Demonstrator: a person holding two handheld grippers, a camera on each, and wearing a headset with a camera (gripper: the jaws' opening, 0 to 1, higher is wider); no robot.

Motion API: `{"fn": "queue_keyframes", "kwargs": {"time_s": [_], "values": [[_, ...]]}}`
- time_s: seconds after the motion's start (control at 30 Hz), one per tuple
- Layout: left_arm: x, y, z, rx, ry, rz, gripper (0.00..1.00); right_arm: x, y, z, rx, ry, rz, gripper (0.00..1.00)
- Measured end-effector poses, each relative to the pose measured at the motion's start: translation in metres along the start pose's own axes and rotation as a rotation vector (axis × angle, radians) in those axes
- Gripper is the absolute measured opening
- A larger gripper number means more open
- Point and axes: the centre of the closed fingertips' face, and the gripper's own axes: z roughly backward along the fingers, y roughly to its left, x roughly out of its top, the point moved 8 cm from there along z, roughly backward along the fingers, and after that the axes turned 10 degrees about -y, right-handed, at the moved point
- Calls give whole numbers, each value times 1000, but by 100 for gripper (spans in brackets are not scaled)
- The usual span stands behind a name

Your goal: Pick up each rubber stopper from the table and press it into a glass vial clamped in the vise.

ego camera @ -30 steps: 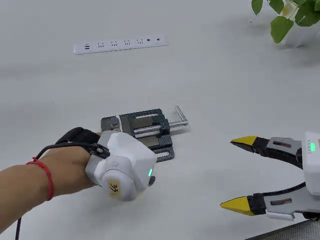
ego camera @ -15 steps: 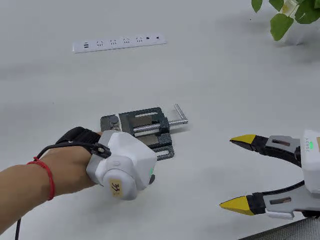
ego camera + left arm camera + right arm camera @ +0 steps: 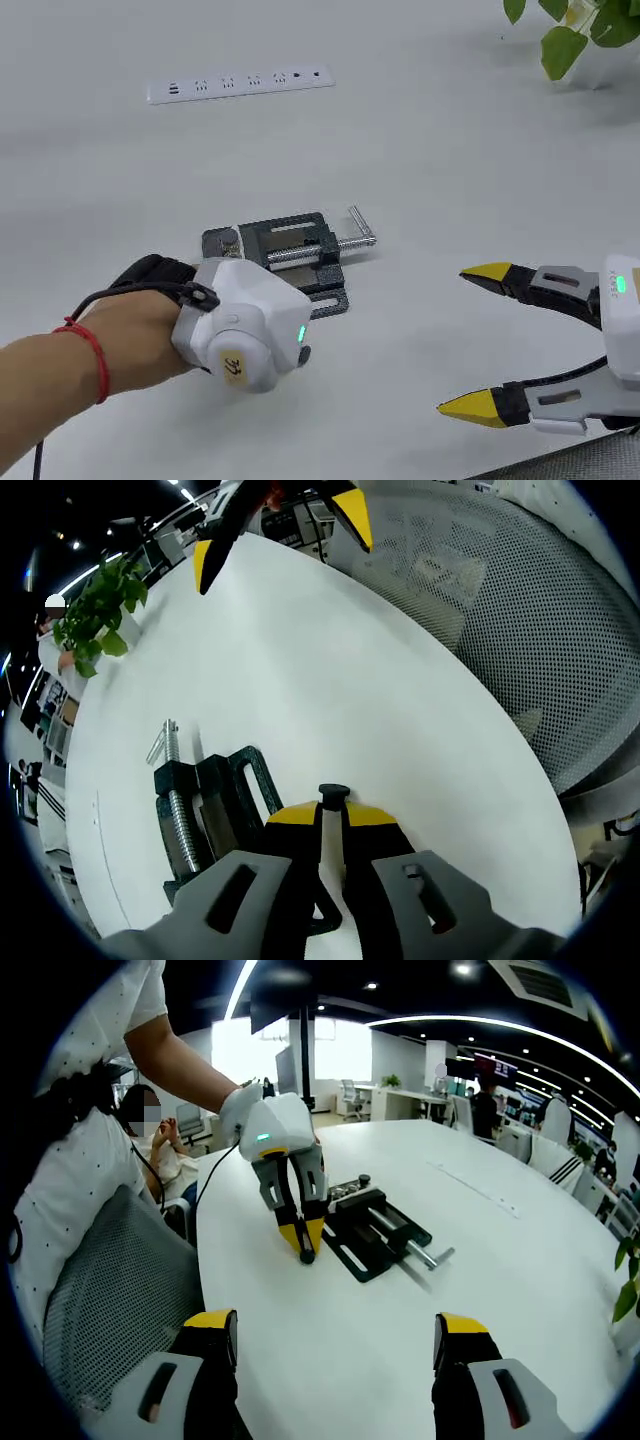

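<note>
Movement since the earlier frames is slight. The left gripper [image 3: 303,1240] keeps its station at the near side of the vise [image 3: 255,240], its white body rolled a touch. The right gripper [image 3: 475,340] holds its place at the lower right of the head view. The vise lies unshifted on the table [image 3: 450,150].

Item 1, left gripper. Jaws clenched, the yellow tips pinching a rubber stopper [image 3: 333,794]. Carried by a hand [image 3: 140,335] with a red cord [image 3: 92,352] at the wrist.

Item 2, rubber stopper. Small and black, gripped between the left gripper's tips with its end protruding. In the right gripper view it sits low over the table, just beside the vise's base plate. Contact with the table cannot be told.

Item 3, right gripper. Jaws released and spread wide. Stands well apart from the vise, to its right, with the yellow tips pointing toward it.

Item 4, vise. Dark grey, flat on the table, with a silver screw [image 3: 300,255] running along it and a handle bar [image 3: 362,227] at its right end. A small round grey piece [image 3: 230,238] stands at its left end. Whether that piece is a vial cannot be told.

Item 5, surroundings. White power strip [image 3: 240,87] on the far side of the table. Green plant [image 3: 575,30] at the far right corner.
</note>
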Motion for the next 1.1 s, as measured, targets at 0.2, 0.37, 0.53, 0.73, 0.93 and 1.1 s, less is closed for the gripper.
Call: {"fn": "queue_keyframes", "kwargs": {"time_s": [0.2,0.37,0.53,0.73,0.93,1.1], "values": [[9,0,15,95,-89,139,4,11,-1,-2,9,-8,12,79],[19,-2,34,195,-207,315,4,34,-2,-6,28,-52,28,80],[36,-4,56,281,-313,449,4,62,-5,-13,62,-88,51,80],[50,-8,74,338,-398,529,4,93,-7,-24,132,-102,100,78],[51,-11,87,389,-481,593,4,117,-4,-37,231,-84,118,68],[56,-15,94,415,-513,613,4,128,0,-48,324,-31,136,53]]}}
